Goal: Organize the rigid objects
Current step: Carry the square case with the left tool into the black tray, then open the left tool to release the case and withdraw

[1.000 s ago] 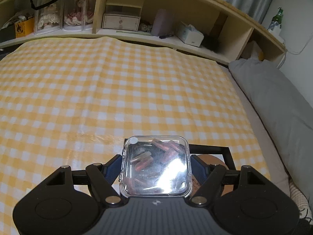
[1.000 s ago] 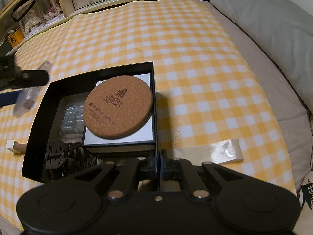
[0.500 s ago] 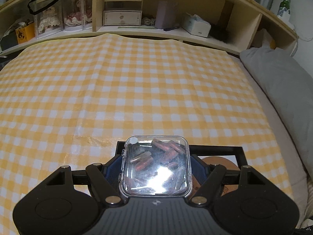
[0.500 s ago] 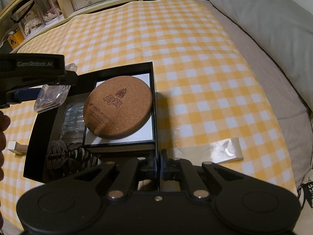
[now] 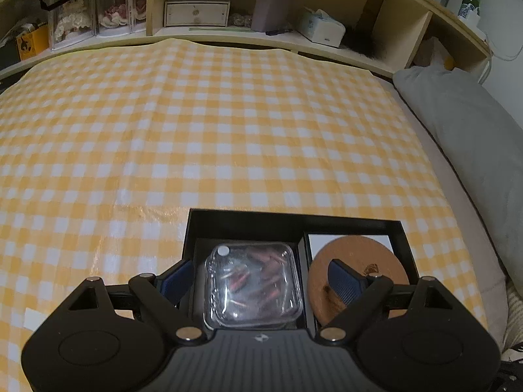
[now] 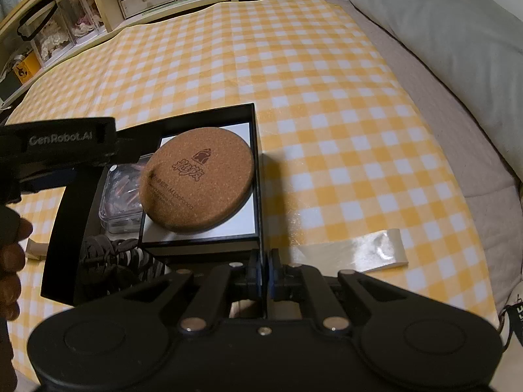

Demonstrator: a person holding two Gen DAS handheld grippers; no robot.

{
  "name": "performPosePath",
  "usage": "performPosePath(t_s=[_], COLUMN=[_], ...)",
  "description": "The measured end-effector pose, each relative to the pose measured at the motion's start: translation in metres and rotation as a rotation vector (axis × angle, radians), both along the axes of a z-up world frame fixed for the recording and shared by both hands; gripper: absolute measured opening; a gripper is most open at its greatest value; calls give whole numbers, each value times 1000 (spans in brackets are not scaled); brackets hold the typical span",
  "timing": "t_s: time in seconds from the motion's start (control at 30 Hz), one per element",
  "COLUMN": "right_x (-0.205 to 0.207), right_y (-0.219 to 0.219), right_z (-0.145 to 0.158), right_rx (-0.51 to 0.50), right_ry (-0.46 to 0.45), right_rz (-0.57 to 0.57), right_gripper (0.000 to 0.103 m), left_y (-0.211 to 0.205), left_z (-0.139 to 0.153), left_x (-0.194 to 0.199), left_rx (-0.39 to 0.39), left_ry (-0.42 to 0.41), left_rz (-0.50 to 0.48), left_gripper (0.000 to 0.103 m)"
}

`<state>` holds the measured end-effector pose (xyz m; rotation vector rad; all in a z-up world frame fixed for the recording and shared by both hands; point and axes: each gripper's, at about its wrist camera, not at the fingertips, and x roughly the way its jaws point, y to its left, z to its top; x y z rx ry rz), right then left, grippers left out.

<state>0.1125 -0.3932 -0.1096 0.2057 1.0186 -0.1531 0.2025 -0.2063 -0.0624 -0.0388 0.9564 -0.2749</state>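
Blue-padded left gripper (image 5: 261, 277) spreading wider, jaws opening, with gaps showing on both sides of the clear plastic case (image 5: 251, 289) that sits between them; pads no longer pressing it. Lying directly ahead of the fingers, inside the left compartment of the black box (image 5: 294, 219), with reddish small pieces visible through its lid. Just right of the case, under the right finger: a round cork coaster (image 5: 358, 271) atop a white-topped inner box (image 6: 209, 228). Beyond the box, yellow-and-white checked cloth (image 5: 212, 124), then a wooden shelf (image 5: 228, 32) and a grey pillow (image 5: 464, 124) off to the right.

Right gripper (image 6: 265, 268) fully closed, pinched on the near wall of the black box, at its right end. Left of it inside the box, a tangle of black ring-shaped pieces (image 6: 111, 254). To its right on the cloth, a glossy strip (image 6: 359, 251).
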Motion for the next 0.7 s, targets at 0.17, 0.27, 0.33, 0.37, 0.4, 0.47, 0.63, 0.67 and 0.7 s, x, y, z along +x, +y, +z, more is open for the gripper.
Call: performPosePath(t_s=[0.17, 0.27, 0.33, 0.37, 0.4, 0.47, 0.63, 0.67, 0.7], right_x=[0, 0, 0, 0, 0, 0, -1, -1, -2], right_y=[0, 0, 0, 0, 1, 0, 1, 2, 2], right_z=[0, 0, 0, 0, 0, 0, -1, -1, -1], right_rx=[0, 0, 3, 3, 2, 4, 2, 3, 4], right_ry=[0, 0, 0, 0, 0, 0, 2, 3, 3], right_rz=[0, 1, -1, -2, -2, -3, 1, 2, 3], right_gripper=[5, 5, 5, 5, 5, 5, 5, 5, 5], left_y=[-2, -4, -4, -3, -2, -1, 7, 10, 13], left_z=[7, 14, 20, 23, 26, 32, 48, 52, 55], left_x=[-8, -13, -18, -21, -23, -27, -39, -42, -45], left_rx=[0, -3, 0, 2, 2, 2, 4, 3, 2], left_ry=[-2, -5, -14, -20, -24, -30, -53, -59, -65], left_rz=[-24, -38, -52, -59, -64, -68, -77, -80, -83], left_gripper=[89, 90, 90, 91, 91, 92, 93, 93, 93])
